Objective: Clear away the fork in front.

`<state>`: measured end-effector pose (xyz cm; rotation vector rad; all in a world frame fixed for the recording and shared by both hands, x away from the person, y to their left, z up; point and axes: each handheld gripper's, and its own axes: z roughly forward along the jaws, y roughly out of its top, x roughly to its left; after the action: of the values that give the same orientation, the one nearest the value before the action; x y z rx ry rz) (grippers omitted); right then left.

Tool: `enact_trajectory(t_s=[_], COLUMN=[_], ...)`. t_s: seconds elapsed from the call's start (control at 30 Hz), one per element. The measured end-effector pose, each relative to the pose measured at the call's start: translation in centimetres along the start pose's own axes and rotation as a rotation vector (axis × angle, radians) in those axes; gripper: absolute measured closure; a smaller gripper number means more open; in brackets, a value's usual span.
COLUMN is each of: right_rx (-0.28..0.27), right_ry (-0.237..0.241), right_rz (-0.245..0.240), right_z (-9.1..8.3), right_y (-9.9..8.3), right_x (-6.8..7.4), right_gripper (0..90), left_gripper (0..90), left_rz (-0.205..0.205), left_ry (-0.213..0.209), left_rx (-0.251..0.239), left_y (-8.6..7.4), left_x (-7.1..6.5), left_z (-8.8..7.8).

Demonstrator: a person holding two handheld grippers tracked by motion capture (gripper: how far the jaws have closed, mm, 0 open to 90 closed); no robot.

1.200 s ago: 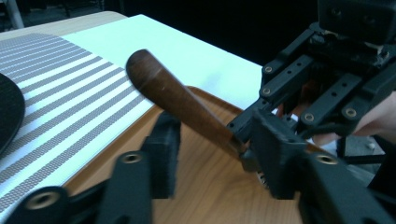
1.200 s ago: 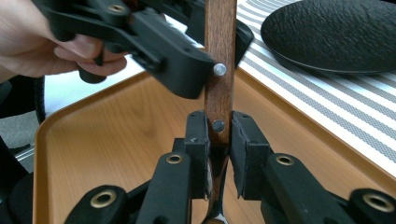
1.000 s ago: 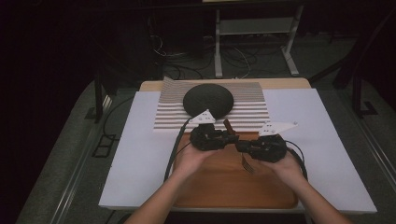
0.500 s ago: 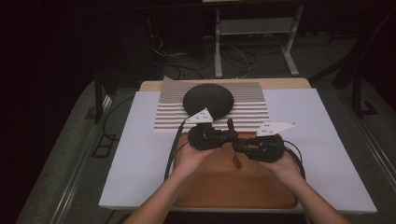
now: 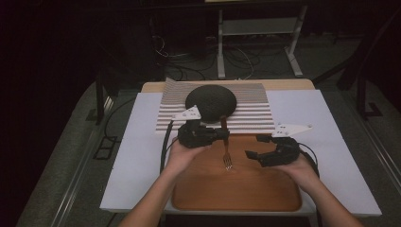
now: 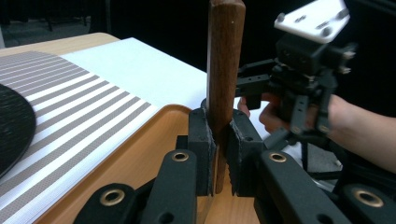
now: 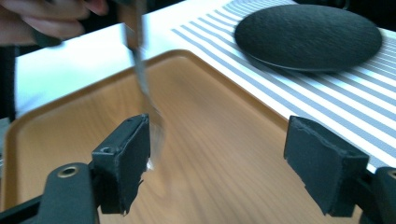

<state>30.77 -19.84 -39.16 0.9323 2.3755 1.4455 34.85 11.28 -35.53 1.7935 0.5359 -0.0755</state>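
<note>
I have the fork [image 5: 226, 144] clamped by its wooden handle in my left gripper [image 5: 221, 135], just left of centre in the high view. Its long axis runs up and down that frame: handle end toward the striped mat [image 5: 255, 111] at the top, metal tines toward the bottom, over the wooden tray [image 5: 236, 189]. In the left gripper view the handle [image 6: 225, 79] stands upright between the two black pads, which press it from both sides near its lower end; those jaws have just been closing on it.

My right gripper [image 5: 257, 146] sits right of centre in the high view, a little apart from the fork, its jaws spread wide with nothing gripped; they have just been opening. In the right gripper view the blurred tines [image 7: 152, 116] hang just beside the left pad, at the left of the frame.

The dark round plate [image 5: 211, 103] lies on the mat, upper centre. I can read no writing or labels anywhere.
</note>
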Motion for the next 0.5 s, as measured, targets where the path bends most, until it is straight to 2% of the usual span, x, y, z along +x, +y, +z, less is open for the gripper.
enact_trajectory(t_s=[0.07,0.13,0.17,0.23,0.33,0.37,0.5], right_rx=[-0.01,-0.017,-0.017,-0.024,-0.033,-0.034,-0.017], right_ry=[-0.017,-0.034,-0.034,-0.063,-0.082,-0.087,-0.112], right_rz=[0.016,0.02,0.02,0.02,0.025,0.028,0.04], right_z=[-0.6,-1.2,-1.2,-2.0,-2.9,-3.1,-3.8], right_y=[-0.4,-1.0,-1.0,-2.0,-2.9,-3.2,-4.3], right_x=[-0.5,-0.8,-0.8,-1.2,-1.4,-1.5,-1.7], right_gripper=[20.2,17.7,17.7,15.1,13.9,13.7,13.1], left_gripper=[80.8,80.7,80.7,80.7,80.7,80.7,80.6], left_rz=[0.0,-0.004,-0.004,-0.004,-0.005,-0.007,-0.021], left_ry=[0.004,0.004,0.004,0.004,0.004,0.007,0.01], left_rx=[-0.003,-0.005,-0.005,0.006,0.012,0.017,0.027], left_y=[0.0,0.1,0.1,0.1,0.1,0.0,-0.5], left_x=[0.1,0.3,0.3,0.5,0.5,0.5,0.5], left_z=[-0.5,-2.0,-2.0,-3.4,-4.3,-5.1,-6.7])
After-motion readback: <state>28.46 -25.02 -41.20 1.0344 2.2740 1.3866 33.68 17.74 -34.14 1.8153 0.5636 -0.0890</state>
